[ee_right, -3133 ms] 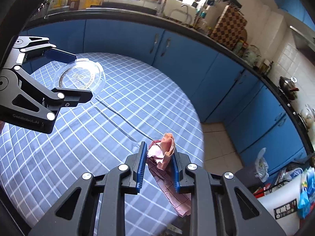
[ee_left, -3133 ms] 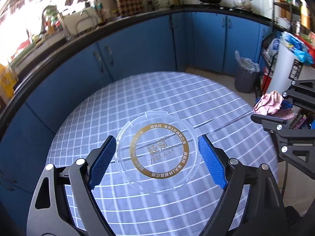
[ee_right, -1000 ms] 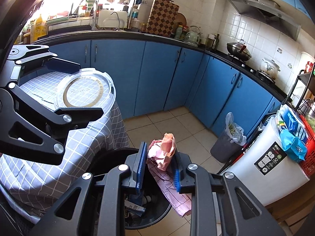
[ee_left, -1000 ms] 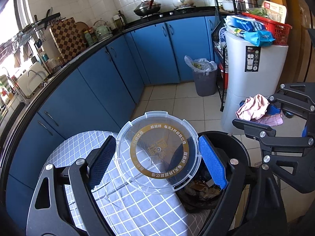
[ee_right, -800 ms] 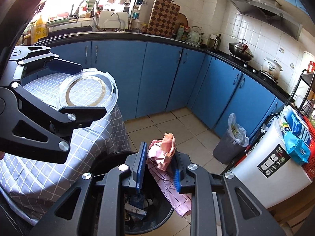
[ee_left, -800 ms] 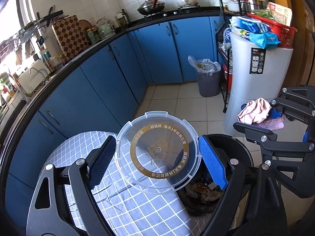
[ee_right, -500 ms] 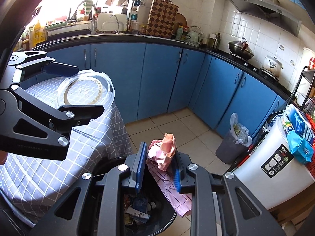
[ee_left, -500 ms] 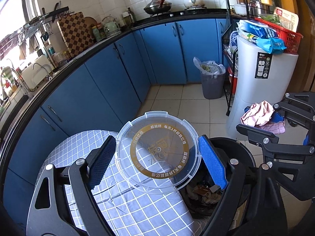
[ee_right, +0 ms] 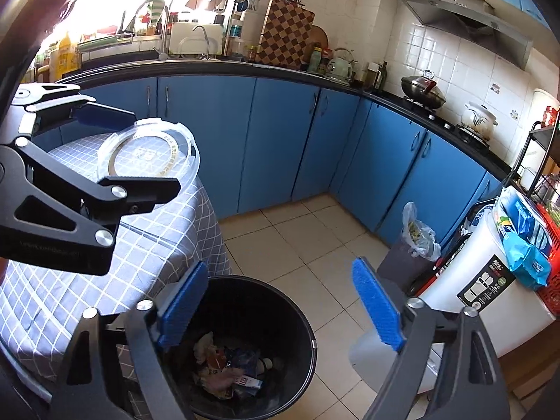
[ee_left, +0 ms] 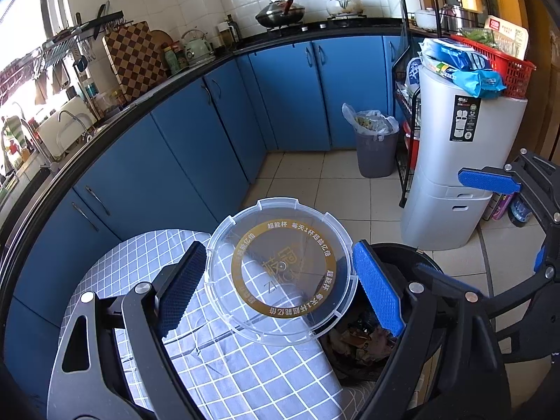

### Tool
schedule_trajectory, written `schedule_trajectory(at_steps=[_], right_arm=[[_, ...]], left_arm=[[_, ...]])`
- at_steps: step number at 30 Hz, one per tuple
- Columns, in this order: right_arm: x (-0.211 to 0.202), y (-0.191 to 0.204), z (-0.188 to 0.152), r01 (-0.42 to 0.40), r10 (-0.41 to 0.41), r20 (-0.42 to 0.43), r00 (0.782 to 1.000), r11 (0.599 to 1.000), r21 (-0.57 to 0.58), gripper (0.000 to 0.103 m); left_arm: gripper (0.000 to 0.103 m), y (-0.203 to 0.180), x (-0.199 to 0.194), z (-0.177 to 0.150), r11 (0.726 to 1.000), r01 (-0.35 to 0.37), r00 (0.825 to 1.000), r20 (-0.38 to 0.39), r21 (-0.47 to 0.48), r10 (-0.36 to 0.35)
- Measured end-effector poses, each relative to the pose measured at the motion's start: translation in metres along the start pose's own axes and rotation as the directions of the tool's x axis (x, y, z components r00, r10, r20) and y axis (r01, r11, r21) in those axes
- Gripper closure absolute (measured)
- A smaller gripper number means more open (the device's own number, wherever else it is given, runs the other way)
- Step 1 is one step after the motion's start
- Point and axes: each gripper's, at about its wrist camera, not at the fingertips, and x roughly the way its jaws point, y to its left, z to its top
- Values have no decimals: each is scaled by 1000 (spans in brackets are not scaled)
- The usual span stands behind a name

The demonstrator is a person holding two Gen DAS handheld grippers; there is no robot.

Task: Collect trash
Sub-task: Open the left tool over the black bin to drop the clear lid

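Left gripper (ee_left: pixel 280 290): reaches forward and slightly downward over the edge of the tabletop, jaws set at a width that takes the clear plastic lid (ee_left: pixel 281 274) between the two blue pads, one pad on each side of its rim.
Clear plastic lid: round, transparent, with a gold ring of printed characters; held nearly flat between the left jaws, partly over the checked tablecloth (ee_left: pixel 224 367) and partly over the black trash bin (ee_left: pixel 425 269).
Right gripper (ee_right: pixel 280 309): angled down toward the floor, jaws spread wide with nothing between them, the mouth of the black trash bin directly below and between the pads.
Black trash bin: stands on the tiled floor (ee_right: pixel 290 241) just beside the hanging tablecloth; crumpled paper and wrappers, pinkish scraps among them (ee_right: pixel 227 367), lie at its bottom, below the right jaws.
Relation of the two: in the right wrist view the left gripper sits up and to the left of the right jaws, holding the lid above the tabletop's corner; in the left wrist view the right gripper's blue pad (ee_left: pixel 488 181) shows to the far right, well apart from the lid.
Backdrop: blue cabinets (ee_right: pixel 280 140) beyond both jaws, a grey lined bin (ee_left: pixel 376 152) farther off near a white appliance (ee_left: pixel 455 175).
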Motion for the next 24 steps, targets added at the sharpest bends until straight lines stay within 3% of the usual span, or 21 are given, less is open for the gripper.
schedule_trajectory(at_steps=[7,24], right_arm=[[-11,-2,-3,33,-33,19,999,999,-3,9],[-18,-15,-14,72,-72,1,997,997,12,9]], left_arm=[[19,-5,-5,-1,1000,13,1000,7,12,-14],[17,-31,-1,19,997,64,998,15,30,-65]])
